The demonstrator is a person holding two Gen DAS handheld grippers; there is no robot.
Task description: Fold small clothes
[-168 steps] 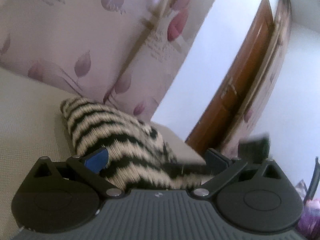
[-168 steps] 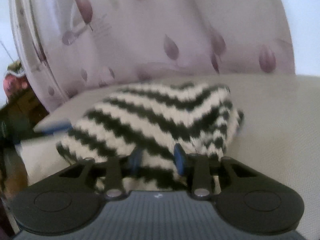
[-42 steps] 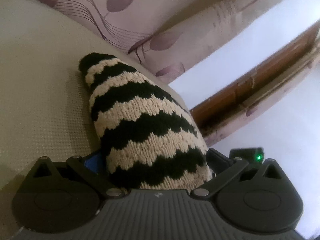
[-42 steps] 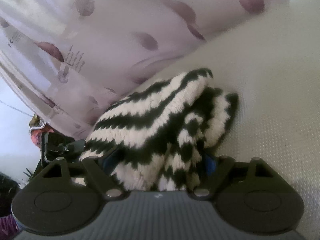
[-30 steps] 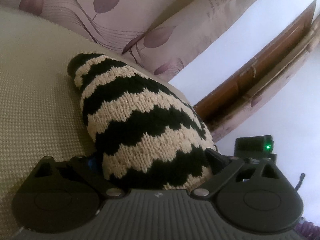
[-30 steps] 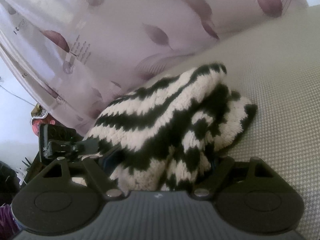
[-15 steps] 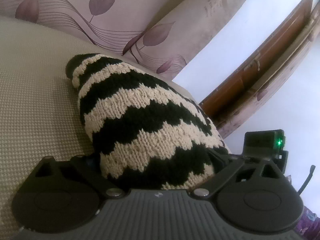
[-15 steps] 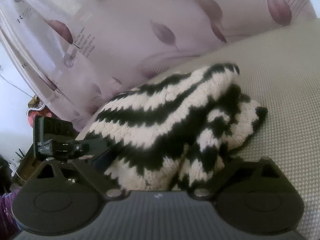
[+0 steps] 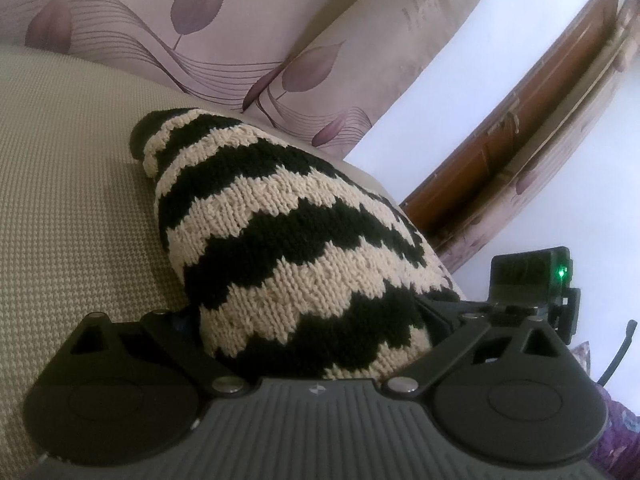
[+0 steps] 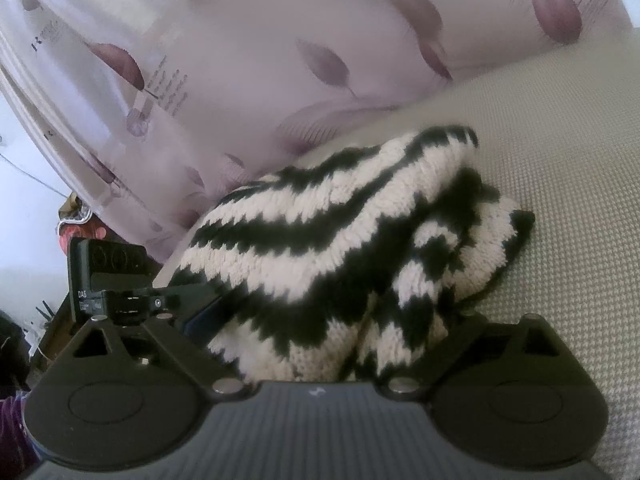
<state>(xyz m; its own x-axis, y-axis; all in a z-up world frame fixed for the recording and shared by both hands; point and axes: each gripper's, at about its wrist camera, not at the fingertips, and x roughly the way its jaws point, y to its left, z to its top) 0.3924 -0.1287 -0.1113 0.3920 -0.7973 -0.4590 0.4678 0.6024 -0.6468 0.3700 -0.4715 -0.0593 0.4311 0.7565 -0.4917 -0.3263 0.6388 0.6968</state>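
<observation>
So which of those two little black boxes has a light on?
The box in the left wrist view: a green light glows on its corner. The other box, in the right wrist view, shows none.

The knitted garment (image 9: 296,248) is lying on the cushion (image 9: 68,184) at my twelve o'clock, the curtain (image 9: 248,20) hanging behind it, cushion stretching toward nine o'clock.

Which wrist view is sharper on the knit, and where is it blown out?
Left wrist: striped knit crisp, stitches readable; wall beside the door clipped white. Right wrist: knit softer, curtain hazy and washed out by backlight; fisheye bending in both.
</observation>
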